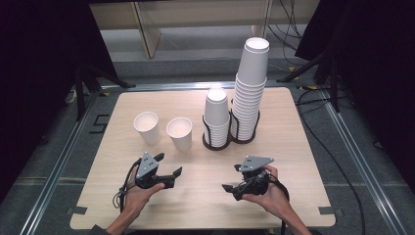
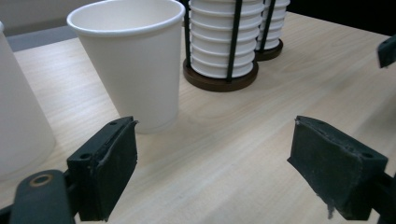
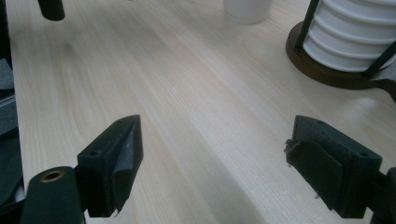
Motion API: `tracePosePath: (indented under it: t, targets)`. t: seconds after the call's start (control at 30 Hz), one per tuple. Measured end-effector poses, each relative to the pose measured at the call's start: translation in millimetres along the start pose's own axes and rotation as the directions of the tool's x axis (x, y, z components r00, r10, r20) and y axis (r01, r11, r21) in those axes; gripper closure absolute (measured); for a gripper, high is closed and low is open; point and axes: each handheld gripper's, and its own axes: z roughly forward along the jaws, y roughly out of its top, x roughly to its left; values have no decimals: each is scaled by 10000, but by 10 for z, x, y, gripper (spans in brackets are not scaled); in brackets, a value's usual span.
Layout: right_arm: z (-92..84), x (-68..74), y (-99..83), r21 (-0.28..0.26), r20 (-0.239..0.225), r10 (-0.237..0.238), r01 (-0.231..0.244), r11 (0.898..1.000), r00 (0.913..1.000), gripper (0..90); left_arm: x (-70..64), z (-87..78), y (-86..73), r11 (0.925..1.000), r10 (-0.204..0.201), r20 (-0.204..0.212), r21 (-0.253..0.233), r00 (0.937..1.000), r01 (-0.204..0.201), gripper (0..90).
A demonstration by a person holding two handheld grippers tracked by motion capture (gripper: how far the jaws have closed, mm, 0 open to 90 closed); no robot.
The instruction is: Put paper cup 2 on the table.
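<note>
High view: two loose cups [image 1: 179,133] stand at eleven o'clock of the left hand-held gripper [image 1: 169,172]; approach level. Left gripper view: jaws apart, empty; centre them around the nearer cup [image 2: 133,60]. Right gripper view: right hand-held gripper [image 3: 212,158] apart, empty over the counter [image 3: 187,93].

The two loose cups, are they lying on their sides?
No, the two loose cups stand upright on the table, open mouths up.

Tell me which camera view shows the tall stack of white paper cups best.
The high view: the tall stack of white paper cups shows whole, from its black wire holder to its top. The left gripper view shows just its lowest cups, partly behind the shorter stack. Which stack shows in the right gripper view I cannot tell.
</note>
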Motion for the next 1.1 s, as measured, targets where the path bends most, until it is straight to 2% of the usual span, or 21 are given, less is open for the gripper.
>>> tracePosePath:
  t: [0.03,0.1,0.13,0.23,0.27,0.3,0.4,0.43,0.57,0.6,0.67,0.73,0.77,0.8,0.83,0.87,0.93,0.97,1.1]
  targets:
    - [1,2,-2,10,-37,70,-70,10000,10000,185,-17,-1,-14,9999,-84,85,-136,9999,85,143]
    - [-5,3,-4,-2,-35,89,-89,10000,10000,185,-38,-37,-28,10000,-1,112,18,9999,1,143]
    - [-8,3,-6,-29,-43,79,-79,10000,10000,185,-46,-37,-43,9999,-20,207,-119,9998,22,143]
    - [-12,-1,-17,-21,-41,173,-173,9998,9998,186,-75,-80,-60,10000,53,259,56,9997,-54,143]
    - [-7,-4,-21,-40,-133,194,-194,9998,9997,187,-83,-82,-70,10000,16,327,-88,9995,-13,143]
    - [-13,-5,-23,-28,-11,188,-188,9998,9998,187,-93,-109,-70,10000,14,277,73,9996,-16,143]
    - [-21,-8,-29,-12,-48,220,-220,9998,9997,187,-119,-141,-90,9999,-8,360,-133,9994,12,143]
    - [-22,-8,-32,-12,-26,236,-236,9997,9997,187,-133,-166,-94,10000,-12,301,9,9995,12,143]
    - [-28,-1,-46,-13,18,246,-246,9997,9997,187,-191,-194,-135,10000,-43,556,-87,9984,48,143]
    - [-32,0,-49,-38,24,268,-268,9996,9996,187,-209,-215,-140,10000,-15,552,51,9985,13,143]
    - [-44,4,-54,-24,6,309,-309,9995,9995,186,-238,-221,-163,10000,30,705,-66,9975,-26,143]
    - [-56,6,-62,-69,15,313,-312,9995,9995,186,-267,-255,-175,9997,153,691,171,9975,-165,143]
    - [-61,8,-66,-79,9,330,-330,9994,9995,186,-286,-245,-191,10000,77,820,-16,9966,-76,143]
    - [-66,9,-72,-109,1,338,-338,9994,9994,186,-299,-266,-192,9997,135,831,190,9964,-152,143]
    - [-62,6,-80,-173,-190,395,-398,9991,9990,186,-309,-266,-202,9998,134,921,131,9957,-147,143]
    - [-76,15,-86,-64,-142,484,-485,9988,9987,186,-316,-278,-204,9994,241,921,208,9955,-261,143]
    - [-94,13,-101,-143,-43,321,-322,9994,9995,185,-342,-278,-218,9996,243,1034,90,9943,-254,143]
    - [-104,24,-109,-127,-93,423,-425,9990,9991,185,-348,-292,-221,9990,402,1036,164,9938,-421,143]
    - [-135,51,-157,-219,-326,540,-548,9983,9980,178,-381,-338,-236,9989,385,1162,235,9925,-415,143]
